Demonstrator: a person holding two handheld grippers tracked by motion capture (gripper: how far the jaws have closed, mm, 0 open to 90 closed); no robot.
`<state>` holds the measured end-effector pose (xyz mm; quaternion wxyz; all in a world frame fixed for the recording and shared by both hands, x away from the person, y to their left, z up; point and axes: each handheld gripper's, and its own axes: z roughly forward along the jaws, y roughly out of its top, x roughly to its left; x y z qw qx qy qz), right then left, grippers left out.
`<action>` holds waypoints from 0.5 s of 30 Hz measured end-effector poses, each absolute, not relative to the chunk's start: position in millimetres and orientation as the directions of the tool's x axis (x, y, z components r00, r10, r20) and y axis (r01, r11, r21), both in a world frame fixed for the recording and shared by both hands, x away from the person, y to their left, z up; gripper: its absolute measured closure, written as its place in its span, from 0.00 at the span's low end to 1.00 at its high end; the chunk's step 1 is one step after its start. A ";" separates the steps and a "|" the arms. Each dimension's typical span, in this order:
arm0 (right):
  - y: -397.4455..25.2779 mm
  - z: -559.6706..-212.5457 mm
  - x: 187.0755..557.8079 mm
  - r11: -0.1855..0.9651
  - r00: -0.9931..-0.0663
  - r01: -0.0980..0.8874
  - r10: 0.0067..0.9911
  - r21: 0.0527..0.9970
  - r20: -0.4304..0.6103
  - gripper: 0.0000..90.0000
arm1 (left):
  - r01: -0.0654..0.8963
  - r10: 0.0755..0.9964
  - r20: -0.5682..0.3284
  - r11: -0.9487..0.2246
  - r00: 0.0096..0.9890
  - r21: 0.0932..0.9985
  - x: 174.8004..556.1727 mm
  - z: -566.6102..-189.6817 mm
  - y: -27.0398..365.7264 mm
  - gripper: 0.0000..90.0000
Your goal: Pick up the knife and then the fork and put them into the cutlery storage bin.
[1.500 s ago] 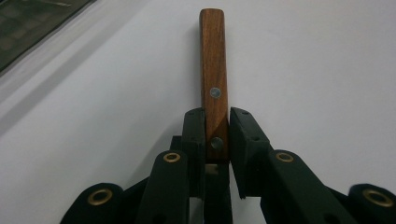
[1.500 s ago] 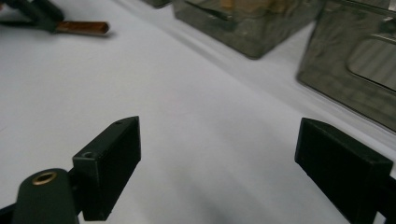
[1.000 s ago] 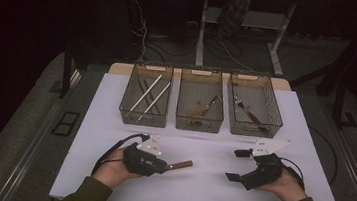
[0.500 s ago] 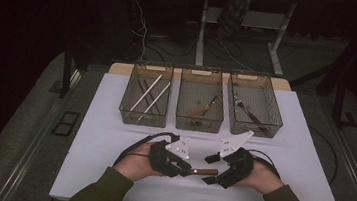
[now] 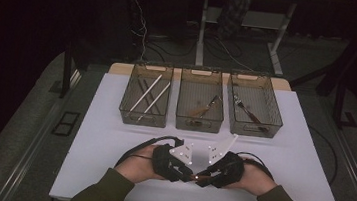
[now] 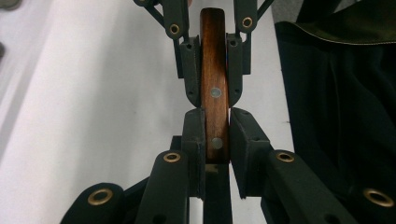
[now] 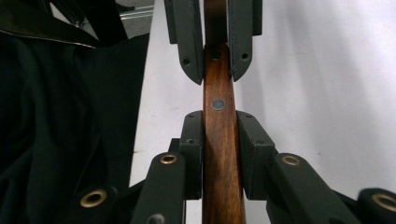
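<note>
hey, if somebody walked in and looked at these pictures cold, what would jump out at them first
Most striking is the meeting at the near edge of the white table: the left gripper and right gripper point at each other, both clamped on one wooden handle with metal rivets. Behind them, three wire baskets stand in a row, with pale sticks in the left one and utensils in the other two.

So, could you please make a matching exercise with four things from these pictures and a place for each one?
Things:
1. two long pale sticks
2. small wooden-handled utensil
3. metal fork with dark handle
4. brown wooden handle with metal rivets

Places:
A. right wire basket
B. between the left gripper and the right gripper
C. left wire basket
D. middle wire basket

Pairs: 1-C, 2-D, 3-A, 4-B
</note>
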<state>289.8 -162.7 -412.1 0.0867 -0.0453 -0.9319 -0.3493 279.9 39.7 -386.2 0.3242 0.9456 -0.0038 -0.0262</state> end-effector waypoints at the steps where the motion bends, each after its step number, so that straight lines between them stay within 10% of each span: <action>1: -162.5 -412.1 289.4 0.753 -0.982 0.140 0.020 0.643 0.190 0.82 | 0.008 -0.026 -0.046 -0.790 0.999 0.613 279.7 -386.3 39.5 0.85; 10: -162.4 -410.3 287.7 0.751 -0.975 0.177 0.045 0.636 0.218 0.83 | 0.010 -0.025 -0.045 -0.764 0.999 0.645 279.9 -387.3 43.8 0.83; 15: -168.3 -409.1 290.1 0.743 -0.976 0.193 0.079 0.641 0.203 0.83 | 0.074 0.058 -0.046 -0.703 0.997 0.707 283.8 -384.1 60.6 0.55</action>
